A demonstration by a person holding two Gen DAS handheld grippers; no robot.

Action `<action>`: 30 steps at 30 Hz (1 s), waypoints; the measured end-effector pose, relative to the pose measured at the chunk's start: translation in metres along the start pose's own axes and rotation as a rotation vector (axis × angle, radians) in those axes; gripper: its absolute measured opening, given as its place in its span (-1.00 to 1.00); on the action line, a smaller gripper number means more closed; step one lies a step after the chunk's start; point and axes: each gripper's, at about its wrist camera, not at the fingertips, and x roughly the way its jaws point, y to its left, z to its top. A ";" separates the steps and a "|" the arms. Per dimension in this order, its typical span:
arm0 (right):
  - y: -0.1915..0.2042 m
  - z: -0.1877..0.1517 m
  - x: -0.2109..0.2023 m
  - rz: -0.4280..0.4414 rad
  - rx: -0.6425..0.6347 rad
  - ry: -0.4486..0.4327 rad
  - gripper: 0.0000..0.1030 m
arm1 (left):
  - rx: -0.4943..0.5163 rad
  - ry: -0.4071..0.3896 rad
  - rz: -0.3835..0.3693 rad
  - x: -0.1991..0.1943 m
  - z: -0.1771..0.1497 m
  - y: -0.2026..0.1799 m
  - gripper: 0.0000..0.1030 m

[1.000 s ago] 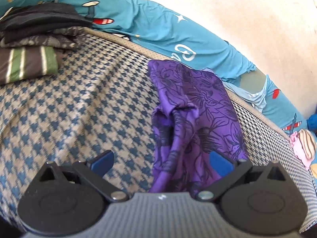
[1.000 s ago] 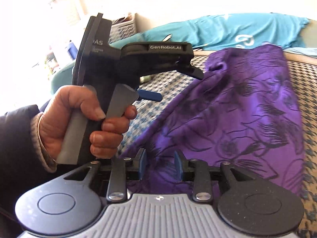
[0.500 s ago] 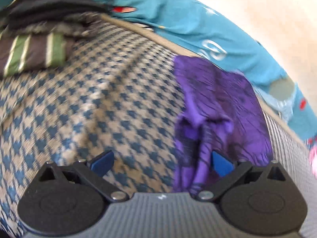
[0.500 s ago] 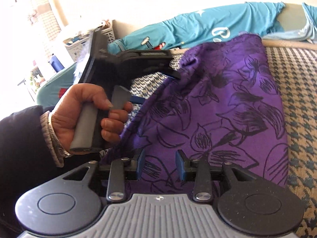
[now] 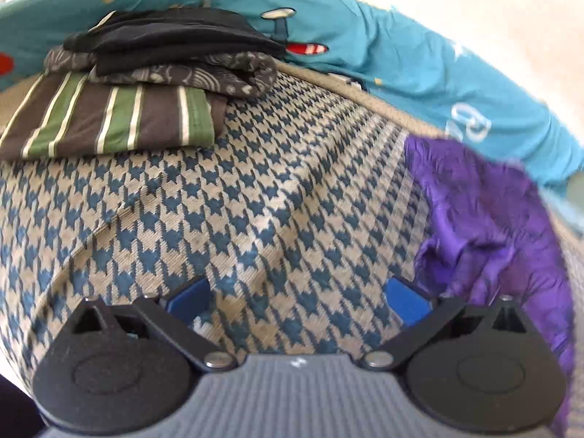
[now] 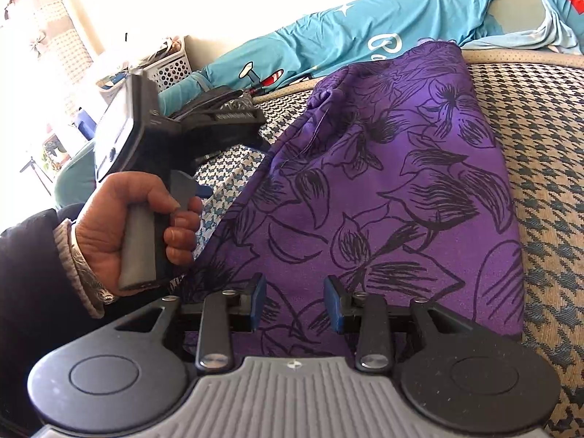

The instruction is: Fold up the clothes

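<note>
1. The purple garment lay on the houndstooth cover, its long axis running from near the right gripper away toward the teal bedding at the far edge.
2. The right gripper sat directly over the near end of the garment. Its blue pads stood apart with cloth showing between them; I could not tell whether they touched the fabric, and nothing was pinched.
3. The left gripper was spread wide over bare cover, holding nothing. The garment lay off to its right, just beside the right-hand pad.
4. From the right wrist view, the hand held the left tool beside the garment's left edge, which was bunched and lifted into a ridge there.
5. Judged from this, the right gripper was the nearer one for taking the near hem; the left would have to shift rightward to reach the rumpled edge.
6. Containers: a white perforated basket stood beyond the bed, its contents too unclear to name. A stack of folded clothes rested on the cover well apart from the garment, dark pieces atop a striped one.
</note>
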 end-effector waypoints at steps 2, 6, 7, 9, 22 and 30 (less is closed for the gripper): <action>0.000 0.000 0.000 -0.001 0.005 0.000 -0.32 | -0.017 -0.004 -0.061 -0.006 0.002 0.001 1.00; 0.001 0.000 0.000 0.000 0.004 0.001 -0.27 | 0.036 -0.013 -0.162 -0.013 0.000 -0.014 1.00; 0.001 0.000 0.000 0.001 0.001 0.001 -0.26 | 0.062 -0.018 -0.187 -0.015 -0.001 -0.020 1.00; 0.002 -0.001 0.000 0.001 -0.004 0.001 -0.22 | 0.115 -0.026 -0.236 -0.018 -0.003 -0.033 1.00; 0.001 -0.003 0.003 0.016 -0.006 -0.002 -0.16 | 0.262 -0.012 -0.214 0.009 -0.006 -0.078 1.00; 0.004 -0.004 0.007 0.025 -0.029 -0.005 0.01 | 0.118 0.012 -0.157 0.031 0.007 -0.054 1.00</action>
